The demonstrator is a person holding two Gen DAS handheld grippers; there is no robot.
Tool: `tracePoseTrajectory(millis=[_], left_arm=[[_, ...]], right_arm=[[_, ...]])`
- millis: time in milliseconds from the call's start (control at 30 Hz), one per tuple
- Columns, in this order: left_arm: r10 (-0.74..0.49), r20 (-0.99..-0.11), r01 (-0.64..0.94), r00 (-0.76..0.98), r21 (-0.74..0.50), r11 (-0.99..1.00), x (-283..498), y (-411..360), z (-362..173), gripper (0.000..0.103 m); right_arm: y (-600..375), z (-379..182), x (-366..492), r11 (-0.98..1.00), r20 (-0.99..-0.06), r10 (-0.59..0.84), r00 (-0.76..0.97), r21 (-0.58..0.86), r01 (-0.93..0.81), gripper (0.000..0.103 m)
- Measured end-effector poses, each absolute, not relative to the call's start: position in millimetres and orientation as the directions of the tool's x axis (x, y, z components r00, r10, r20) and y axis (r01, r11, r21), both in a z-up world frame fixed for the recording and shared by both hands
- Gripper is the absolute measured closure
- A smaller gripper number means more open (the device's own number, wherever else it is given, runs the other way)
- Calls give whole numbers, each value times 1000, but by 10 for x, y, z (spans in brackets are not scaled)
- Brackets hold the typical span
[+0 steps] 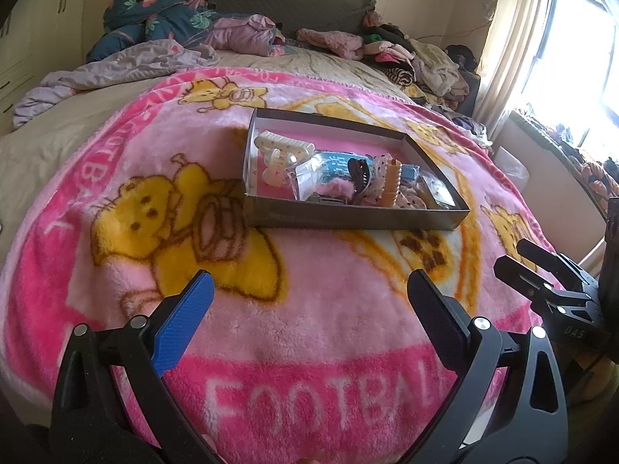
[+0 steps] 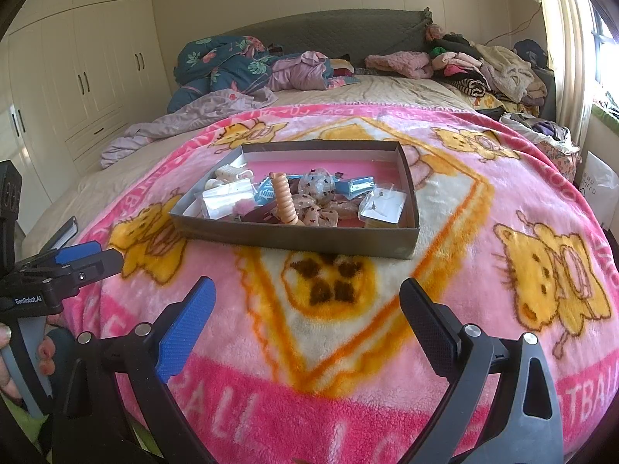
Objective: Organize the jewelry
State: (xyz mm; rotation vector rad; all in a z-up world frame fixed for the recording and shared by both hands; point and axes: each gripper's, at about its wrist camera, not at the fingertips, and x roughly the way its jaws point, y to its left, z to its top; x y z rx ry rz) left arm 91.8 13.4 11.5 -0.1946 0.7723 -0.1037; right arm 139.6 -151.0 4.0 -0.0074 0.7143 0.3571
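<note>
- Shallow grey cardboard box w/ pink floor [image 1: 350, 219] [image 2: 294, 237]: sits on pink fleece blanket w/ yellow cartoon cats & "FOOTBALL" lettering [image 1: 309, 328] [image 2: 483, 232], spread over bed; box is far of both claws, well apart from each.
- Box contents, heaped loosely: cream plastic hair claw-clip [image 1: 284, 147] at far-left corner; peach spiral hair tie [image 1: 391, 185] [image 2: 285, 199] upright near centre; black hair clip [image 1: 358, 172]; clear plastic packets w/ small items [image 2: 383, 203] at right end; spotted fabric pieces [image 2: 319, 187] mid-box. Individual jewelry pcs too small to tell.
- Left claw [image 1: 309, 297] [image 2: 87, 255]: released, fingers wide apart, nothing between them, above near edge of blanket.
- Right claw [image 2: 307, 305] [image 1: 518, 257]: released, fingers spread, holding nothing, just right of left claw.
- Far end of bed: piled clothes & bedding [image 2: 483, 62].
- White wardrobe [image 2: 96, 58] on left wall.
</note>
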Motion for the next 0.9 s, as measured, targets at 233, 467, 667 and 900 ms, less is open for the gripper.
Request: tracePoseTrajectory(millis=[233, 467, 667, 900], left_arm=[[-163, -682, 22, 713, -211, 977, 918, 134, 117, 11], [-162, -683, 21, 712, -210, 978, 911, 131, 121, 11], [-162, -684, 20, 711, -210, 977, 912, 135, 119, 11], [-160, -685, 19, 711, -209, 978, 908, 139, 121, 11]], right_arm=[[-1513, 38, 1404, 940, -643, 317, 697, 114, -323, 10], [-1513, 38, 1405, 940, -643, 316, 697, 113, -322, 10], [-1512, 39, 1404, 939, -643, 318, 697, 114, -324, 10], [-1509, 39, 1401, 940, -644, 317, 696, 114, -322, 10]])
